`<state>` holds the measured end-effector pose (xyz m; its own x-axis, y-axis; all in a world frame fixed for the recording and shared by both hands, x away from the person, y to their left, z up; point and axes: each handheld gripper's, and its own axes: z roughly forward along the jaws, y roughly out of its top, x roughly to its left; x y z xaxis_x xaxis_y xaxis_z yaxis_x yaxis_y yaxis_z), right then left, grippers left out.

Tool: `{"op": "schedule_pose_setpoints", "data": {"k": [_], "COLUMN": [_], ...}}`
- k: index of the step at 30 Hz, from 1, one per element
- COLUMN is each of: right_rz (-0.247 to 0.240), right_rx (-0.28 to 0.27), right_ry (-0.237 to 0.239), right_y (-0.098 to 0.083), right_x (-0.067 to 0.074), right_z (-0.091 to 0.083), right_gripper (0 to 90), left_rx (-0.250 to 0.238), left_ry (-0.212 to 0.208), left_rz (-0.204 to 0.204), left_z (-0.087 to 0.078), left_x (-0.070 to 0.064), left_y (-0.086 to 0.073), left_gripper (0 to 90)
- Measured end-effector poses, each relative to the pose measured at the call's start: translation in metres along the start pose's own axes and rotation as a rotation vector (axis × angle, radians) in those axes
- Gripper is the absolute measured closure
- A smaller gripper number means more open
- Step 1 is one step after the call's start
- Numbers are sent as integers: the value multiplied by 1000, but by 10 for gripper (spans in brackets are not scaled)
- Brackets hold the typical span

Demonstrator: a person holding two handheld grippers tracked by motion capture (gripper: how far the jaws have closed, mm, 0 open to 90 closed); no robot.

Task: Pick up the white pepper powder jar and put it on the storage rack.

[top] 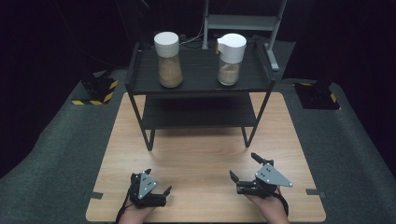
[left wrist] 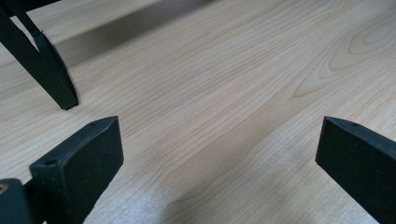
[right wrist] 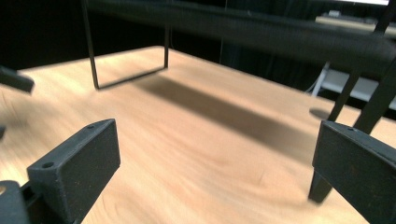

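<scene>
Both the left gripper [top: 158, 183] and right gripper [top: 244, 167] sit spread and empty, so reaching up for the jars [top: 168, 59] ahead could easily clip the shelf [top: 201, 84] and tip them.

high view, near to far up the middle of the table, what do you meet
left gripper and right gripper → bare wooden table → black shelf rack → two white-capped jars, left jar and right jar, on its top shelf
</scene>
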<state>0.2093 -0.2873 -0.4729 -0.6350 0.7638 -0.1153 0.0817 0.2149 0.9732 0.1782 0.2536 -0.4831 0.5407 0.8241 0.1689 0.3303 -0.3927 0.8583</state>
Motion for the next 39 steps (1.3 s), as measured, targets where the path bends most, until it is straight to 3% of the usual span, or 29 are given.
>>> {"op": "schedule_pose_setpoints", "data": {"k": [7,21,39], "right_rz": [8,-19,-21], "right_rx": [58,155,161], "right_ry": [-10,-36,-35], "right_y": [-18,-28,-28], "right_x": [2,6,6], "right_z": [2,3,3], "right_gripper": [0,0,0], "left_rx": [-3,4,17], "left_ry": [9,11,21], "left_rz": [2,37,63], "left_z": [0,0,0], "left_x": [-2,-5,-10], "left_y": [-1,1,3], "left_gripper": [12,12,12]}}
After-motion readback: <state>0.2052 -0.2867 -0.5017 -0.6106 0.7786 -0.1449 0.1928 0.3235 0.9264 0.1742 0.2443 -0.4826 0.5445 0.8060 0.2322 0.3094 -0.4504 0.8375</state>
